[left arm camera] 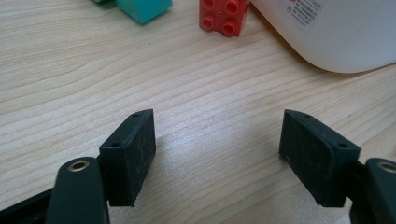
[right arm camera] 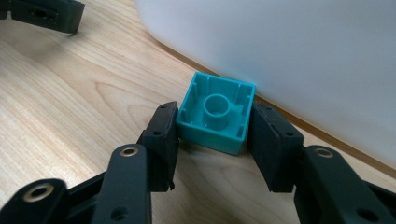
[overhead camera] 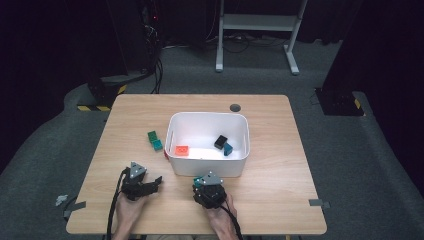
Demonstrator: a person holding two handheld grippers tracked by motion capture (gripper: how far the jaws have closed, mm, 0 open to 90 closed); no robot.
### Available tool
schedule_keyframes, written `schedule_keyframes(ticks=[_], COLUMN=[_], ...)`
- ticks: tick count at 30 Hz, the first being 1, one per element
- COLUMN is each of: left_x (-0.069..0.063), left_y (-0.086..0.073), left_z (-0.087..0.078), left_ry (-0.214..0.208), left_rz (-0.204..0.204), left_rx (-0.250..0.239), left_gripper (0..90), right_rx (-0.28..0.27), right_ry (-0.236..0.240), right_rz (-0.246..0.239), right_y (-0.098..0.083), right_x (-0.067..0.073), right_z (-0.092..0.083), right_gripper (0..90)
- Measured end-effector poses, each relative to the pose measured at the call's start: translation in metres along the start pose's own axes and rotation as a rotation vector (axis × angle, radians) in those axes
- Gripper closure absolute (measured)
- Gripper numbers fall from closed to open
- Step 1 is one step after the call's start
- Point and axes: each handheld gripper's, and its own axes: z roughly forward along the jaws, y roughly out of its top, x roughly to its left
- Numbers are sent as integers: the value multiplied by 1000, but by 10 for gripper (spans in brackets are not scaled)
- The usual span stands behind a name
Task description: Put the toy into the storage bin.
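Clearly, your right gripper (right arm camera: 212,128) was clamped on the teal block (right arm camera: 215,113), lying upside down on the surface (right arm camera: 70,107) just beside the white bin (right arm camera: 289,56). A shallow grip could have let it slip when lifted. Your left gripper (left arm camera: 217,140) stood apart, holding nothing.

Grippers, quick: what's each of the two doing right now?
Left gripper: open, nothing between its jaws.
Right gripper: shut on the teal block, beside the white bin.

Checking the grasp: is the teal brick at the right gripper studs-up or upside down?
Upside down. The teal brick shows its hollow underside with the round tube, clamped between the right gripper jaws beside the white bin.
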Motion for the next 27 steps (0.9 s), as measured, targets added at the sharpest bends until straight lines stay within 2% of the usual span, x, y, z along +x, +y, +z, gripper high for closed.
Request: schedule_keyframes(ticks=[6,18,27], left_x=[0,0,-1], left_y=[0,0,0], left_z=[0,0,0], left_ry=[1,2,3], left_rz=[-2,-2,-2], left_rx=[0,0,1], left_gripper=[275,277,279], right_rx=[-8,-25,-29], right_ry=[28,52,98], right_rz=[-5,-33,-61], right_y=[-3,-3,0], right_x=[-1,-4,-8], right_z=[-3,-8,-24], right_gripper=[586,592,593])
